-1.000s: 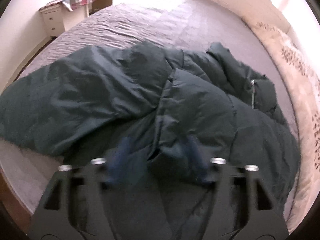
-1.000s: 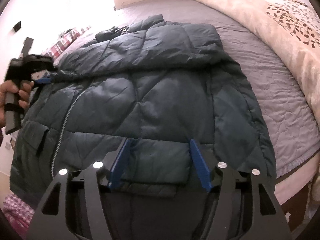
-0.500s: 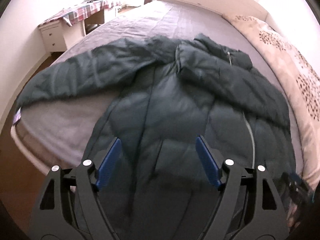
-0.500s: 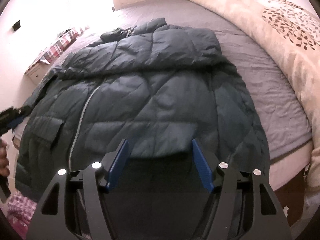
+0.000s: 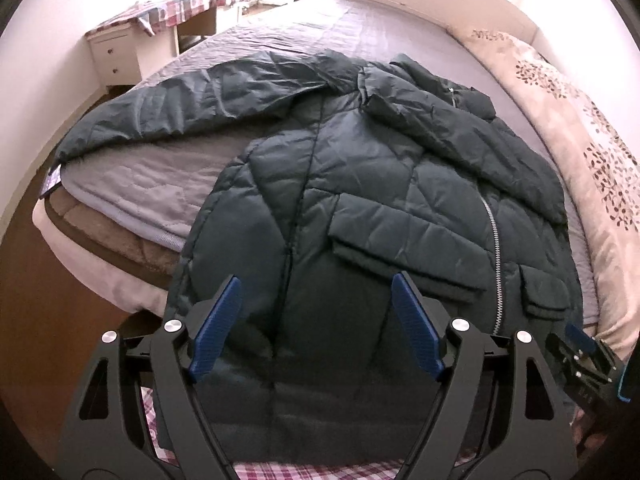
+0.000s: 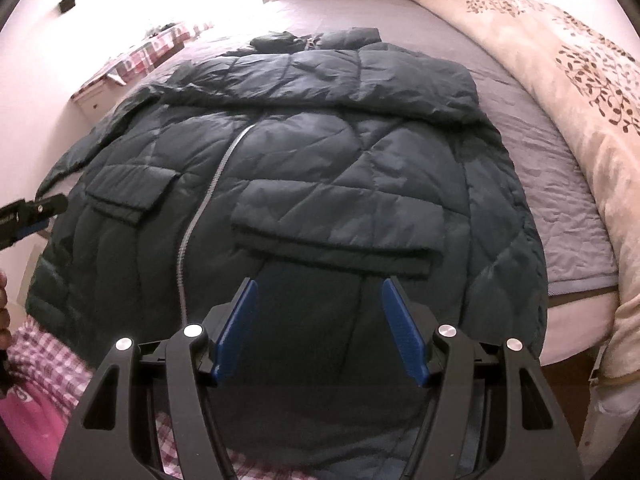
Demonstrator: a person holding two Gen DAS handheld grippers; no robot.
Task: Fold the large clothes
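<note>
A large dark green quilted jacket (image 5: 360, 184) lies front up on the bed, zipper (image 5: 493, 248) closed, hem hanging over the near bed edge. One sleeve (image 5: 192, 100) stretches out to the left. In the right wrist view the jacket (image 6: 304, 168) fills the middle, with two flap pockets and its collar at the far end. My left gripper (image 5: 316, 324) is open and empty above the hem on the jacket's left side. My right gripper (image 6: 318, 328) is open and empty above the hem below the right pocket (image 6: 340, 232).
The bed has a grey quilted sheet (image 5: 132, 184). A cream floral duvet (image 6: 580, 92) lies along the right side. A white nightstand with a plaid cloth (image 5: 132, 40) stands at the far left. Wooden floor (image 5: 48, 300) lies left of the bed. The other gripper shows at each view's edge (image 5: 580, 364).
The left gripper has let go of the jacket and opened, and has drawn back toward the hem. The jacket now lies spread flat. The right gripper has also drawn back slightly.
</note>
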